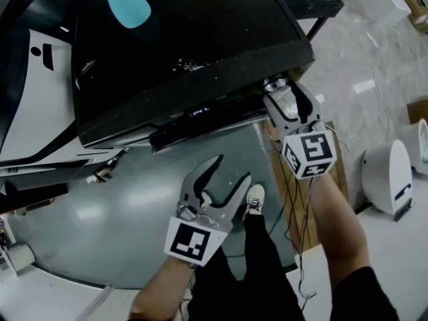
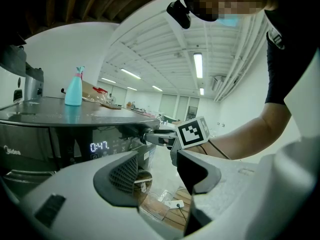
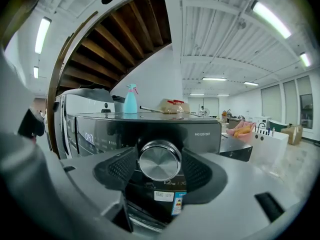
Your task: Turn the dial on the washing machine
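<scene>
The dark washing machine [image 1: 187, 39] has a round silver dial [image 3: 160, 160] at the right end of its front panel; it shows in the head view as the dial [image 1: 273, 84] under the lid's corner. My right gripper [image 3: 159, 165] reaches up around it, one ribbed pad on each side of the dial with only thin dark slivers between, so it stands open. In the left gripper view the right gripper [image 2: 156, 137] points at the panel beside the lit display [image 2: 100, 146]. My left gripper [image 1: 231, 169] hangs lower in front of the machine, open, with nothing between its fingers.
A turquoise spray bottle [image 1: 127, 2] stands on the machine's top, with some clutter [image 3: 172, 105] behind it. A white rounded appliance [image 1: 388, 176] sits on the floor at the right. Cables [image 1: 301, 199] trail over a wooden board below the dial. The person's shoe [image 1: 255, 196] is underneath.
</scene>
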`<state>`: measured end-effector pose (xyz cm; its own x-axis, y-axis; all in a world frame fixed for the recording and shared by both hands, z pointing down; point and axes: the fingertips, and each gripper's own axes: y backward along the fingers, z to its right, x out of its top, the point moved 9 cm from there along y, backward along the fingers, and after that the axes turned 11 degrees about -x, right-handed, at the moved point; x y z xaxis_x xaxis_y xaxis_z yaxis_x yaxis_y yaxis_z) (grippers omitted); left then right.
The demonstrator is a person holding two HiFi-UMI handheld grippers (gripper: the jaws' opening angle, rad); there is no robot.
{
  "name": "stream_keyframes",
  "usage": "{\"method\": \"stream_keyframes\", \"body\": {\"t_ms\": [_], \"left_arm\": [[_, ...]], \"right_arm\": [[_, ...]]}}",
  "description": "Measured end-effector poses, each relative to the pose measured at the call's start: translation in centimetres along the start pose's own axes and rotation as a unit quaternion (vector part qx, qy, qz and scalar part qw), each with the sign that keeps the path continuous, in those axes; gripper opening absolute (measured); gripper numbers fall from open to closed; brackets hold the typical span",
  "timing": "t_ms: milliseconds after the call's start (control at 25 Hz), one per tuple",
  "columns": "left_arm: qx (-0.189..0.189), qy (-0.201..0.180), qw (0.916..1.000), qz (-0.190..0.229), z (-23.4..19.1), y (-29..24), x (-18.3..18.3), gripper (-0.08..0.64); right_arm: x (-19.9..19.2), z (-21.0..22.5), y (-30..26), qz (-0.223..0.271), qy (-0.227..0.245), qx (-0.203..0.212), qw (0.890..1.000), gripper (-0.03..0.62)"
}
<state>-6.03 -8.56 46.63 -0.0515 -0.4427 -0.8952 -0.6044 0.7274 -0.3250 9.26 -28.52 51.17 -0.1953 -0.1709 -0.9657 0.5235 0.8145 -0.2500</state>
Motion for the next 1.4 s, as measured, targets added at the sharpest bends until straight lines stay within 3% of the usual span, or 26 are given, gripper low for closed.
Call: {"method": "stream_keyframes", "body": {"t_ms": [280,480,800,1000,1120,1280,1400], "left_arm": [[-0.002,-0.001,1.0,0.001,0.1,0.0,0.1,0.224],[-0.002,0.001,1.0,0.001,0.0,0.1,-0.1,0.224],[-0.002,0.005,1.0,-0.002,-0.1,0.2,-0.4,0.224],[-0.001,0.004,1.0,-0.003,-0.4,0.2,-0.5,0.224],[-0.001,0.007,1.0,-0.003,-0.4,0.2,-0.6,0.224],[-0.001,0.01,1.0,-0.002,-0.4,0.2,-0.6,0.224],[-0.004,0.009,0.9999,-0.003,-0.3,0.0,-0.6,0.224]], "right_arm": [[0.4,-0.1,0.2,-0.002,0.03,-0.001,1.0,0.284],[0.5,-0.8,0.3,-0.006,0.084,-0.003,0.996,0.285],[0.0,-1.7,0.2,-0.002,0.214,-0.024,0.977,0.282],[-0.3,-2.0,0.0,0.006,0.246,-0.034,0.969,0.272],[-0.3,-1.8,0.0,-0.001,0.2,-0.035,0.979,0.267],[-0.2,-0.7,-0.1,-0.016,0.054,-0.011,0.998,0.267],[-0.8,0.4,-0.4,-0.006,-0.032,0.014,0.999,0.268]]}}
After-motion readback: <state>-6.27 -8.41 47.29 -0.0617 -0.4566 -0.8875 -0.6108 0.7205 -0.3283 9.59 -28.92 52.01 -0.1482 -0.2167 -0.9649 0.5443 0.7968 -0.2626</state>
